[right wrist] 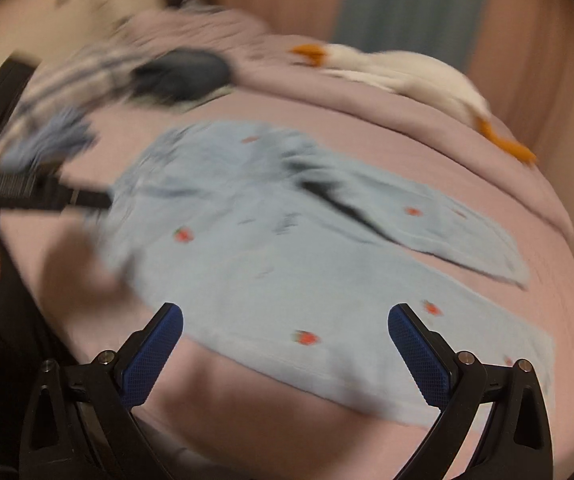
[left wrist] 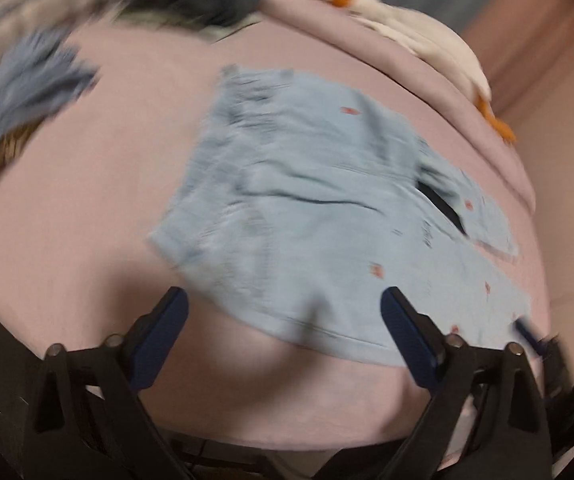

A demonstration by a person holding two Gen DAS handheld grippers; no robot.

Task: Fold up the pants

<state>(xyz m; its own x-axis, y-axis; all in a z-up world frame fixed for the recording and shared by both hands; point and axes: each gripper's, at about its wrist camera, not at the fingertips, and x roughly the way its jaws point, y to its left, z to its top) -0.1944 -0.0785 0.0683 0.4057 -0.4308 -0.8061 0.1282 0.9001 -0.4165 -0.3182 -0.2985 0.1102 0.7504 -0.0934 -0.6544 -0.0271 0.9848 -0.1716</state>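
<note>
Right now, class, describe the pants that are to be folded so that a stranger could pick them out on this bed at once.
Start at the pink bed sheet that fills the view; a white plush goose lies along its far edge and a heap of striped and blue clothes sits far left. The pants lie spread flat mid-bed. They alone are pale blue, dotted with small red motifs.

no text, label, brand or number can be read in either view. the pants [left wrist: 327,208] carry small dark marks that may be lettering, but blur leaves them illegible. their red spots are pictures, not signs.
</note>
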